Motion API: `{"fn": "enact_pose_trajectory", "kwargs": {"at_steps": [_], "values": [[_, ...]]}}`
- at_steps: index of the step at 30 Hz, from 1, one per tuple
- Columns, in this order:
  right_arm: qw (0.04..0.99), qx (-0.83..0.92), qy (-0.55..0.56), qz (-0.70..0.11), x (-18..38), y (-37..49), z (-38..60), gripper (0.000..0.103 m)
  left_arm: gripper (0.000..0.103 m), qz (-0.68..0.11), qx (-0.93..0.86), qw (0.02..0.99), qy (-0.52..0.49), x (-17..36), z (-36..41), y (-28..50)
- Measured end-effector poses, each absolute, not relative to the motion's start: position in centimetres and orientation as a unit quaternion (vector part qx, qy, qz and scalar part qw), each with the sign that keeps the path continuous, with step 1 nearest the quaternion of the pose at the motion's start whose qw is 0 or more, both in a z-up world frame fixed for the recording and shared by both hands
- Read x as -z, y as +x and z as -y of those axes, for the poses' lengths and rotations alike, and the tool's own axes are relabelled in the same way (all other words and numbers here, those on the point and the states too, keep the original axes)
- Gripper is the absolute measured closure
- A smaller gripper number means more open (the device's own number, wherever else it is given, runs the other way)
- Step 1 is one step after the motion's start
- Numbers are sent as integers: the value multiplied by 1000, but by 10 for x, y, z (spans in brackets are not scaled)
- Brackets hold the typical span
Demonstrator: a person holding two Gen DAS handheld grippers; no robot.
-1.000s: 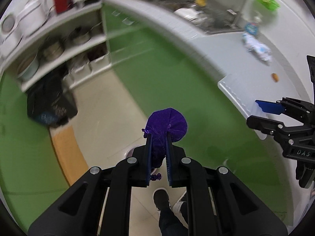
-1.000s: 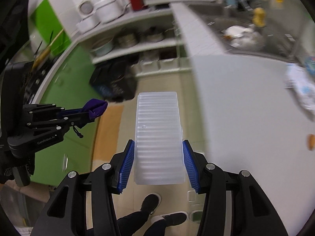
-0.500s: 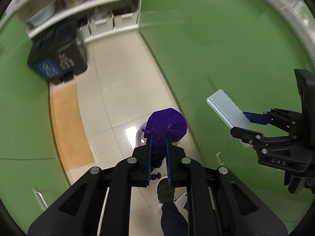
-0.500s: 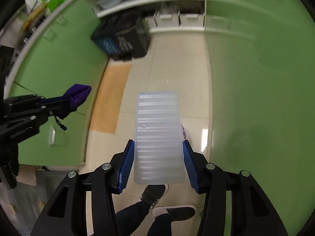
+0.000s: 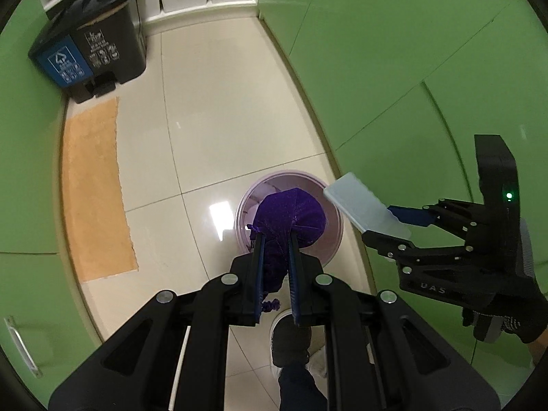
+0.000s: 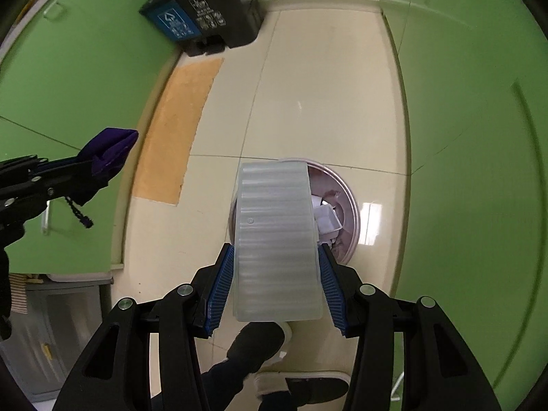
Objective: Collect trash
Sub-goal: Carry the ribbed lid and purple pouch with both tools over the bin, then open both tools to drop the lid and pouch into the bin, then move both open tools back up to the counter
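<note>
The right gripper point(image 6: 275, 286) is opening around the ribbed plastic lid point(image 6: 274, 236) above the round bin point(image 6: 346, 205); off-centre, the lid could strike the bin's rim and land on the floor. The left gripper point(image 5: 275, 250) pinches the purple pouch point(image 5: 291, 214).

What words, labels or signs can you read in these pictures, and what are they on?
"DAS": on the right gripper body, faint, first letter uncertain.
White recycling arrows: on the blue label of the black floor bin.
Print under the arrows, and the white print on the bin's black half: too small to read.
</note>
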State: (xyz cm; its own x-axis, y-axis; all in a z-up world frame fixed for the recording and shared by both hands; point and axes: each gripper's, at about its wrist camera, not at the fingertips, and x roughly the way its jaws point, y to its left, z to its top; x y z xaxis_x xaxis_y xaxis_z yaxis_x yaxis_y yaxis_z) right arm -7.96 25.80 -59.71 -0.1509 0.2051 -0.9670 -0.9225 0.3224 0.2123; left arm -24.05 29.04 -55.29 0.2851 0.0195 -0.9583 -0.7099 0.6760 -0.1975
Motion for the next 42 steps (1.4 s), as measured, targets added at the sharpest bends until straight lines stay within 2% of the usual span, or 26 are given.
{"fn": "enact_pose_trajectory", "kwargs": {"at_steps": [1, 2, 3, 8, 17, 24, 26, 28, 29, 30, 37, 42], "values": [[576, -490, -314, -574, 601, -81, -258, 36, 91, -545, -247, 736, -318, 556, -291, -240], [580, -490, -314, -571, 603, -81, -256, 17, 91, -546, -246, 735, -319, 561, -292, -240], [583, -490, -310, -569, 602, -79, -254, 14, 91, -547, -245, 734, -319, 565, -291, -239], [595, -472, -304, -575, 599, -69, -245, 7, 91, -553, -235, 734, -317, 571, -286, -232], [627, -441, -292, -572, 557, -51, -217, 7, 91, -564, -211, 736, -309, 575, -279, -203], [646, -431, -270, -570, 537, -45, -187, 7, 90, -578, -193, 734, -300, 597, -274, -173], [648, -428, -265, -572, 538, -44, -181, 7, 84, -579, -191, 735, -298, 604, -274, -168], [650, -424, -260, -575, 539, -44, -173, 7, 43, -575, -191, 737, -301, 609, -274, -164], [650, -422, -257, -577, 540, -43, -168, 6, 11, -570, -192, 739, -303, 610, -273, -163], [651, -421, -255, -578, 540, -43, -167, 6, 3, -565, -190, 743, -305, 610, -273, -162], [657, -414, -244, -580, 532, -45, -158, 6, 3, -577, -203, 733, -299, 608, -270, -160], [658, -416, -240, -580, 509, -50, -157, 6, 3, -578, -215, 730, -293, 578, -274, -168]]}}
